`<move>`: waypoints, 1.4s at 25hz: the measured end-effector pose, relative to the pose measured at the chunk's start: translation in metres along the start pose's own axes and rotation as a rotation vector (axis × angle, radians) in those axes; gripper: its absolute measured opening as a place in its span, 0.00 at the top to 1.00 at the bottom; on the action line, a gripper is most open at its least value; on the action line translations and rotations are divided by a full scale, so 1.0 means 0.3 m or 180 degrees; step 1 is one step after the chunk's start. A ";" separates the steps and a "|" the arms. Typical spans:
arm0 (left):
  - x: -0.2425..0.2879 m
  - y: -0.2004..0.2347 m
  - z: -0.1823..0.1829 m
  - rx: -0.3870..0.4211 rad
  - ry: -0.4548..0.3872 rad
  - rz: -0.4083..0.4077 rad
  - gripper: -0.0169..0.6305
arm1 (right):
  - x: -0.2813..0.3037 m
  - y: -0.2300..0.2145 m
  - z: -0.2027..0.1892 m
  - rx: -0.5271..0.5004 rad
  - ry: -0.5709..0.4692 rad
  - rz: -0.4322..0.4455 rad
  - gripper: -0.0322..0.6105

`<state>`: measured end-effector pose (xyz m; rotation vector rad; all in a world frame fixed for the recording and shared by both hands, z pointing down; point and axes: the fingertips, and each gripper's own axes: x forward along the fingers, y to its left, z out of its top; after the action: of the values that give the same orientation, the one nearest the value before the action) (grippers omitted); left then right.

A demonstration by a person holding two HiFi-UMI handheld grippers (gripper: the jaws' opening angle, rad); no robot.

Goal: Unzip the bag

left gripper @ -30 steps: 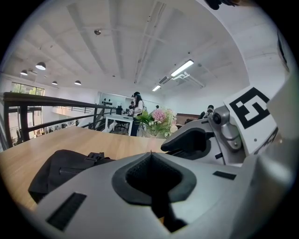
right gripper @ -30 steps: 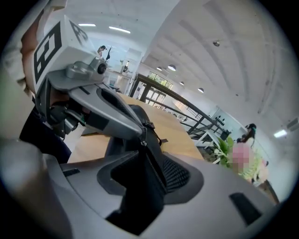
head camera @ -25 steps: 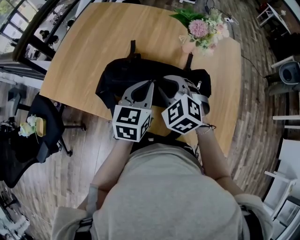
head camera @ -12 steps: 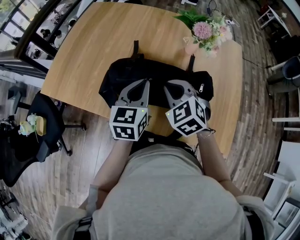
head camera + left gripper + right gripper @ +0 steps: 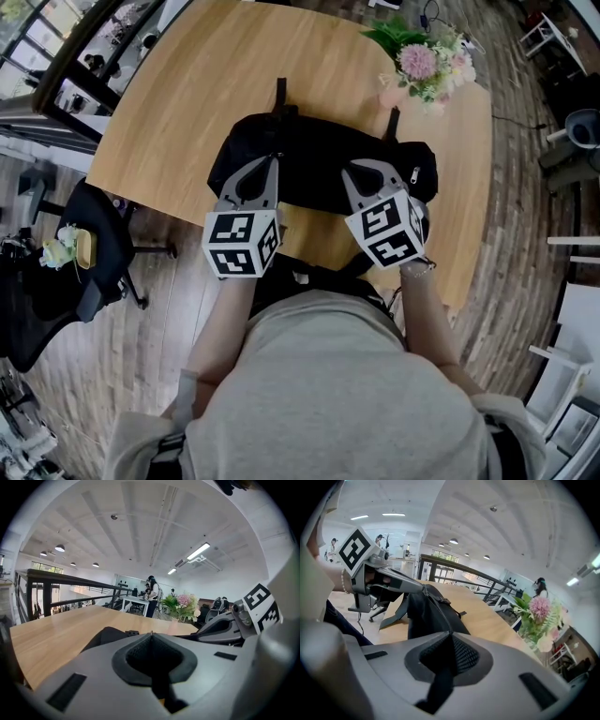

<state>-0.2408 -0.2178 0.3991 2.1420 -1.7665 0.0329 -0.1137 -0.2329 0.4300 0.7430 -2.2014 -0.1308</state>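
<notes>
Lying across the light wooden table [image 5: 178, 94], the black fabric bag [image 5: 314, 150] is set with its long axis left to right, the zip running along it. The right gripper [image 5: 351, 169], whose jaws have just been closing, is clamped on the bag's fabric. The left gripper [image 5: 274, 158] is pressed together, seemingly on the small zip pull [image 5: 151, 633], so the zip is spanned sideways between them.

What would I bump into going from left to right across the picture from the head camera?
black chair → left gripper → right gripper → pink flowers. The black bag lies under both grippers, so it has no clear place in line.
</notes>
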 end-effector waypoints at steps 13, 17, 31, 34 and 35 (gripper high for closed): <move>-0.031 0.161 0.020 -0.0014 0.0003 0.0086 0.94 | 0.015 -0.040 -0.004 0.0294 0.0031 -0.0242 0.90; -0.031 0.176 0.022 0.0012 -0.0003 0.0063 0.94 | 0.018 -0.046 -0.004 0.0328 0.0061 -0.0334 0.90; -0.035 0.217 -0.010 0.0002 0.0156 -0.0146 0.94 | 0.003 -0.038 -0.004 0.0437 0.0078 -0.0554 0.88; -0.031 0.220 -0.018 0.0015 0.0195 -0.0164 0.94 | -0.003 -0.033 -0.007 0.0464 0.0055 -0.0600 0.86; -0.030 0.221 -0.021 0.0034 0.0205 -0.0151 0.94 | -0.004 -0.034 -0.008 0.0463 0.0049 -0.0631 0.85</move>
<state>-0.3047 -0.2175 0.4203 2.1648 -1.6829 0.0982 -0.1067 -0.2402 0.4276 1.0398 -2.1357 -0.0645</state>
